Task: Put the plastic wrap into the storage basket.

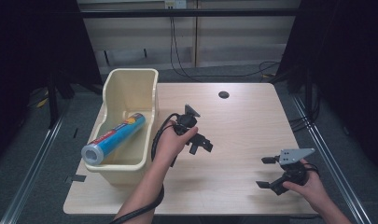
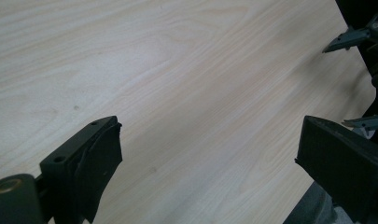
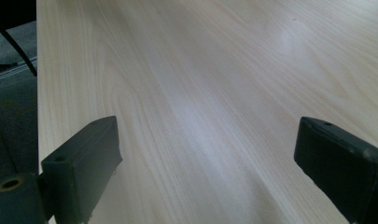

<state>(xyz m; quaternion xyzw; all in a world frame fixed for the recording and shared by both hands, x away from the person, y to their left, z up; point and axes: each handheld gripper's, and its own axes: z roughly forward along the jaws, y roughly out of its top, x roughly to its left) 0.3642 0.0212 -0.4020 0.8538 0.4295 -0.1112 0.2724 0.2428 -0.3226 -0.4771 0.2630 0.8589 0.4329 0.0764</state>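
Both the left gripper (image 1: pixel 203 145) and right gripper (image 1: pixel 266 171) hang wide open and empty over bare table (image 1: pixel 242 121), probably because the tube (image 1: pixel 113 138) left of them already lies in the bin (image 1: pixel 149 100).

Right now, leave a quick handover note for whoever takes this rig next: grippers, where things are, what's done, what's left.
Left gripper: jaws open, nothing between them, above the bare table just right of the bin.
Right gripper: jaws open, empty, near the table's front right corner.
Tube: lies slanted inside the cream bin at the table's left edge, its grey cap end sticking out over the front rim.
Done: the tube is in the bin and neither gripper touches it.
Left: probably nothing but pulling both hands back; no loose things lie on the table.
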